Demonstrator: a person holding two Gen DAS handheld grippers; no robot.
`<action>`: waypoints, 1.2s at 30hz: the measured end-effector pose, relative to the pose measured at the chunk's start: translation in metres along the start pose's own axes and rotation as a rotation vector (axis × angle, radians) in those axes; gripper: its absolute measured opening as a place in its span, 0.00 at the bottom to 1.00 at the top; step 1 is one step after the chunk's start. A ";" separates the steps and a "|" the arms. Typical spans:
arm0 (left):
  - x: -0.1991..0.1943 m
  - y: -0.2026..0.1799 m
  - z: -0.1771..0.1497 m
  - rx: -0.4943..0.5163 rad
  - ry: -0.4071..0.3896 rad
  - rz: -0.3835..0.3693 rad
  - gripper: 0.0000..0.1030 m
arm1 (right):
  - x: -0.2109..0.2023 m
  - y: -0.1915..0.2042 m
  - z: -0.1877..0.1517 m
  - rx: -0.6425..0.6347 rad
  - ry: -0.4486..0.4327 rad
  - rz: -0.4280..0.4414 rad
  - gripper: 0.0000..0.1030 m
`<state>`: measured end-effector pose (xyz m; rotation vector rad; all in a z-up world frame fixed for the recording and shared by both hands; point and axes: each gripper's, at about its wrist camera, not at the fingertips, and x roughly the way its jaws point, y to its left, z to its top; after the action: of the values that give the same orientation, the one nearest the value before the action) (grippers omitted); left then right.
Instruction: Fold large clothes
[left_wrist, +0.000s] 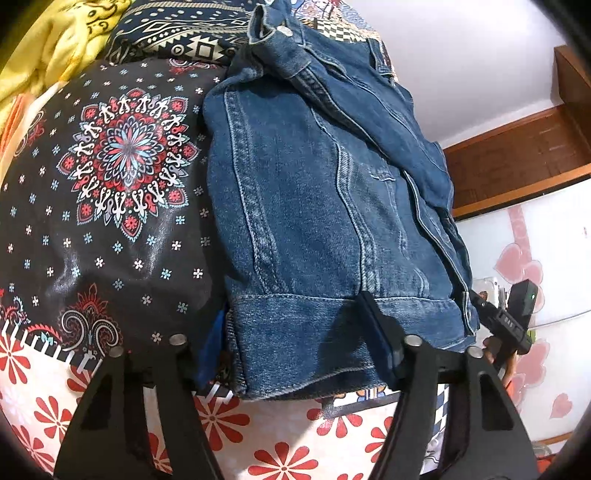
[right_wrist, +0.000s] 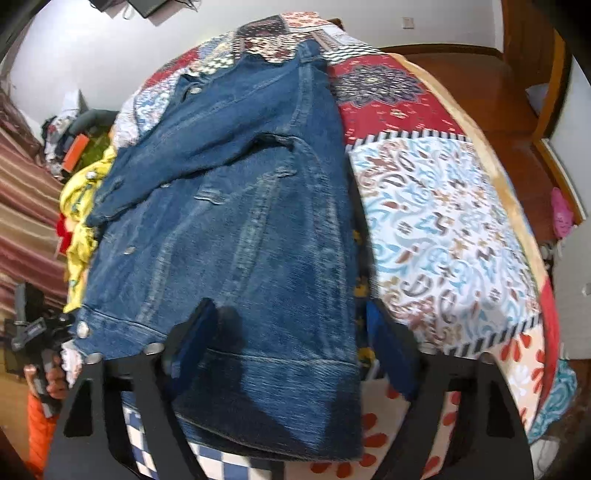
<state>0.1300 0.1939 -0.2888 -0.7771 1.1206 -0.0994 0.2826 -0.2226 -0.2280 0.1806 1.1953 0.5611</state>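
The denim jacket (left_wrist: 317, 206) lies folded on the patchwork bedspread (left_wrist: 110, 236), filling mid-frame. Left gripper (left_wrist: 295, 343) straddles the hem at lower centre, its left finger half hidden behind cloth; grip unclear. Right gripper (right_wrist: 291, 343) likewise straddles the hem, blurred; contact unclear.

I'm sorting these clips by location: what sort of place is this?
Most likely a bedroom in a home. A denim jacket lies on a bed under a patchwork bedspread, with a yellow blanket bunched beside it and wooden flooring beyond.
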 end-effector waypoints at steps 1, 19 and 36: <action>-0.001 -0.001 0.000 0.002 -0.002 -0.009 0.51 | 0.001 0.002 0.002 -0.004 0.006 0.016 0.58; -0.090 -0.096 0.103 0.206 -0.308 -0.083 0.13 | -0.044 0.062 0.089 -0.201 -0.225 0.054 0.16; 0.022 -0.056 0.282 0.058 -0.281 0.139 0.13 | 0.074 0.040 0.236 -0.117 -0.232 -0.148 0.16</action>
<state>0.3931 0.2863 -0.2137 -0.6371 0.8970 0.0915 0.5046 -0.1142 -0.1845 0.0544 0.9387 0.4650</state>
